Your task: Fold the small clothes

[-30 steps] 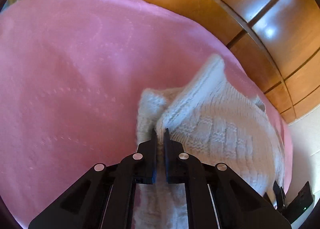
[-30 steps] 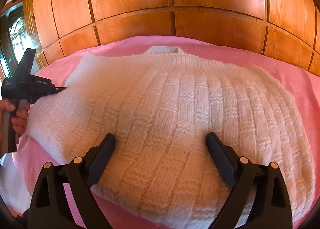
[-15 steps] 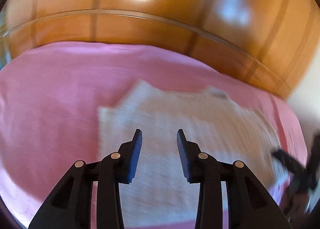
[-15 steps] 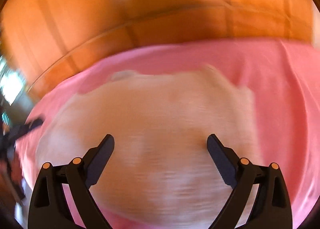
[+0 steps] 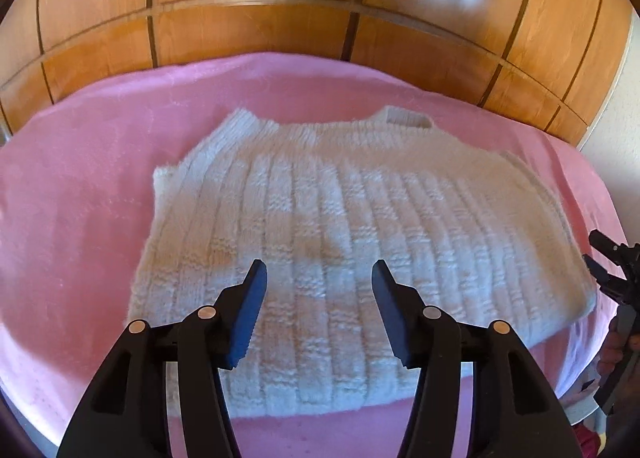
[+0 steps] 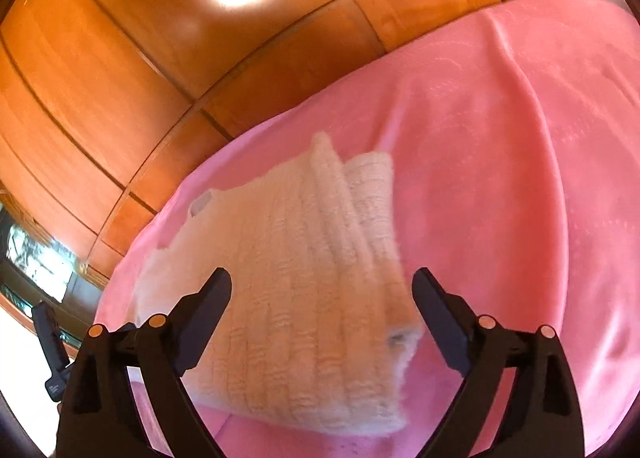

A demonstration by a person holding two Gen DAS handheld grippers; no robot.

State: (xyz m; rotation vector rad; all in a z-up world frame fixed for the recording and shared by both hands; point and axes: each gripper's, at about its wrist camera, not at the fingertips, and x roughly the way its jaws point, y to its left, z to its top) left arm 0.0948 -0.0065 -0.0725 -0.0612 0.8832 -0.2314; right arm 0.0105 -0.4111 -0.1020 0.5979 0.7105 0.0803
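A small white knitted sweater (image 5: 340, 225) lies flat on a pink blanket (image 5: 80, 185), its sleeves folded in and its neck at the far side. My left gripper (image 5: 318, 306) is open and empty, hovering above the sweater's near hem. In the right wrist view the same sweater (image 6: 296, 298) lies below my right gripper (image 6: 322, 322), which is open and empty above the sweater's right part, where a folded sleeve (image 6: 368, 185) shows. The right gripper also appears at the right edge of the left wrist view (image 5: 616, 270).
The pink blanket (image 6: 500, 137) covers the whole work surface and has a long crease to the right of the sweater. Glossy wooden panels (image 5: 280, 25) rise right behind it. A white wall (image 5: 624, 117) stands at the far right.
My left gripper has let go of the sweater's left edge, opened and pulled back to the near hem. My right gripper has swung to the right side, still open.
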